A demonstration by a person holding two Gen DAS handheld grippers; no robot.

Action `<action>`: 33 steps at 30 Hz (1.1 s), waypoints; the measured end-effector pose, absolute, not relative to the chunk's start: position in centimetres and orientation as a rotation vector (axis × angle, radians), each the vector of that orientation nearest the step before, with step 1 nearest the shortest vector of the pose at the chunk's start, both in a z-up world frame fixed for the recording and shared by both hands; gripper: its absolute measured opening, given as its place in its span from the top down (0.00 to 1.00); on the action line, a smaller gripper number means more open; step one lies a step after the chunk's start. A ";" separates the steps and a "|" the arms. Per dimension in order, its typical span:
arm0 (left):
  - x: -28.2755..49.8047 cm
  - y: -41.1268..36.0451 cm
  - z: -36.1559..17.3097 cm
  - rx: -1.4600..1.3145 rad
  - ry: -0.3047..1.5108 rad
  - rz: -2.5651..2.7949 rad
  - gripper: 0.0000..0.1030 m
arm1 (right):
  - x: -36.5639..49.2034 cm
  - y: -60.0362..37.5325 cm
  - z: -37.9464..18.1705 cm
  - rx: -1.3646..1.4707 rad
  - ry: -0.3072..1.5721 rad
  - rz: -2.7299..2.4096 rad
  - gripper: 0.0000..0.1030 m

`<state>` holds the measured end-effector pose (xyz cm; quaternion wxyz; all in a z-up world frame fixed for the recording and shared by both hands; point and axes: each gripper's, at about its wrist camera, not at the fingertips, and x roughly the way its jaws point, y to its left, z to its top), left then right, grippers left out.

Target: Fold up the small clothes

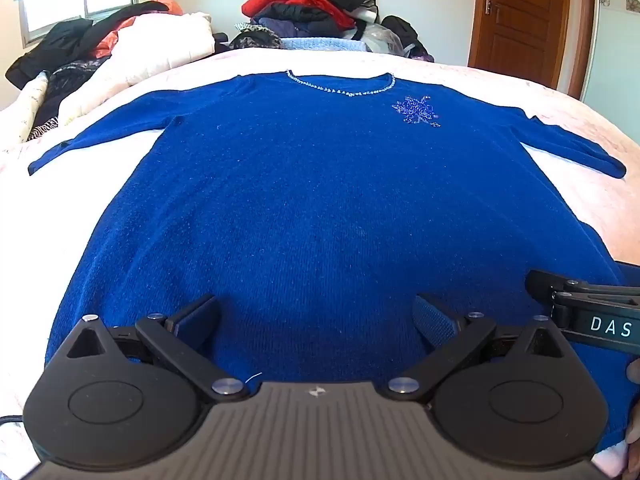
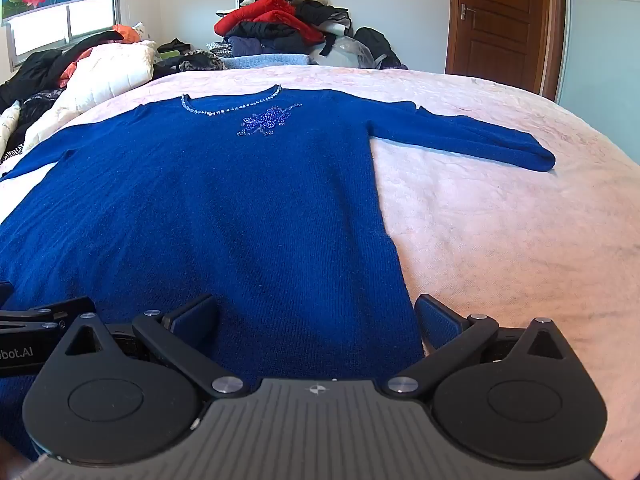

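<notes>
blue sweater [image 1: 304, 184] lies flat, front up, on the pale pink bedspread [image 2: 500, 216], both sleeves spread outward. the left gripper [image 1: 316, 320] and right gripper [image 2: 316, 320] hover above its hem, side by side, each with jaws wide apart, gripping nothing.
</notes>
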<state>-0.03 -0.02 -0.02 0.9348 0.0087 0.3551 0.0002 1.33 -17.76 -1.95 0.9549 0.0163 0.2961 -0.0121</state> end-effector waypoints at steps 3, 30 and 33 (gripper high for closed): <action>-0.2 -0.1 -0.2 0.019 0.711 -0.003 0.00 | 1.3 -17.8 -1.9 0.033 0.599 -0.024 0.00; -1.0 0.0 -0.9 0.020 0.631 0.003 0.00 | 1.3 -17.7 -1.9 0.033 0.599 -0.024 0.00; -1.0 0.0 -0.9 0.020 0.625 0.005 0.00 | 1.3 -17.7 -1.9 0.034 0.599 -0.024 0.00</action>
